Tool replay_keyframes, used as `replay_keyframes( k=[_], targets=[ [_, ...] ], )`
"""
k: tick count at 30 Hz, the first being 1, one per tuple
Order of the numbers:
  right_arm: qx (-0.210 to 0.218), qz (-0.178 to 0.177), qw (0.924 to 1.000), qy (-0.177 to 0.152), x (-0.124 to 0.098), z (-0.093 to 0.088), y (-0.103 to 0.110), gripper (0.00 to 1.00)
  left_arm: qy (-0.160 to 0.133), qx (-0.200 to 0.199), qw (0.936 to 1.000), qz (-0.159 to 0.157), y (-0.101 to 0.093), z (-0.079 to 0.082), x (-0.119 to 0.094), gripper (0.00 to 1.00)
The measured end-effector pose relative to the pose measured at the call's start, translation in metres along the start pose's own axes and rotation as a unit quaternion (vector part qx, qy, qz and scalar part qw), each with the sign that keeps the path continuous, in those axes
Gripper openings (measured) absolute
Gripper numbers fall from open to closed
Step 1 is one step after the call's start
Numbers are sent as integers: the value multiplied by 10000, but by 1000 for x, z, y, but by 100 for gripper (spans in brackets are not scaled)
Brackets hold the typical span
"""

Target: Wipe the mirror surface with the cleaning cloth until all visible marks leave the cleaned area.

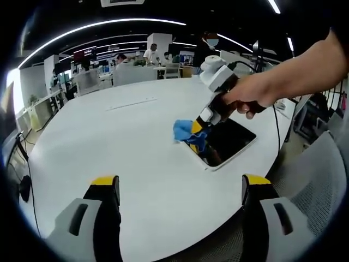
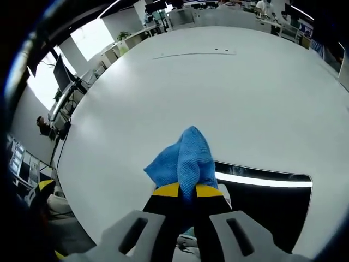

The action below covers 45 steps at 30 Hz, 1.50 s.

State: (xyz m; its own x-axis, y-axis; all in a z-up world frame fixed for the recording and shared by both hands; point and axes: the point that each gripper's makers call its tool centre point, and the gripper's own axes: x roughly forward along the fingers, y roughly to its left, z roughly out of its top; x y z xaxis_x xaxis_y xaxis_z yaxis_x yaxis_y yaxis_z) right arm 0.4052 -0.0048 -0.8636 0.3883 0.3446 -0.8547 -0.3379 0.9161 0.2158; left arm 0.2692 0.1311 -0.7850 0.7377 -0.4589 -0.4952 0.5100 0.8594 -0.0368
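The right gripper (image 2: 187, 191) is clamped on the blue cleaning cloth (image 2: 184, 159), pressing it at the mirror's (image 1: 226, 142) end edge. The mirror lies flat near the white surface's (image 1: 136, 147) rim. The left gripper (image 1: 180, 188) hangs wide apart, holding nothing.
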Motion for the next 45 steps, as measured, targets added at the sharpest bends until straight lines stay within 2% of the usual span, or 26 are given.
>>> replay_keyframes(
  k=[10, 29, 45],
  targets=[
    [82, 96, 9999, 45, 1, -8, 2, 3, 5, 15, 10000, 5, -1, 0, 1, 92],
    [159, 282, 9994, 120, -15, -41, 17, 3, 6, 3, 10000, -43, -6, 0, 0, 92],
    [-101, 257, 9995, 177, -18, -46, 22, 3, 17, 13, 10000, -31, -6, 0, 0, 91]
  ],
)
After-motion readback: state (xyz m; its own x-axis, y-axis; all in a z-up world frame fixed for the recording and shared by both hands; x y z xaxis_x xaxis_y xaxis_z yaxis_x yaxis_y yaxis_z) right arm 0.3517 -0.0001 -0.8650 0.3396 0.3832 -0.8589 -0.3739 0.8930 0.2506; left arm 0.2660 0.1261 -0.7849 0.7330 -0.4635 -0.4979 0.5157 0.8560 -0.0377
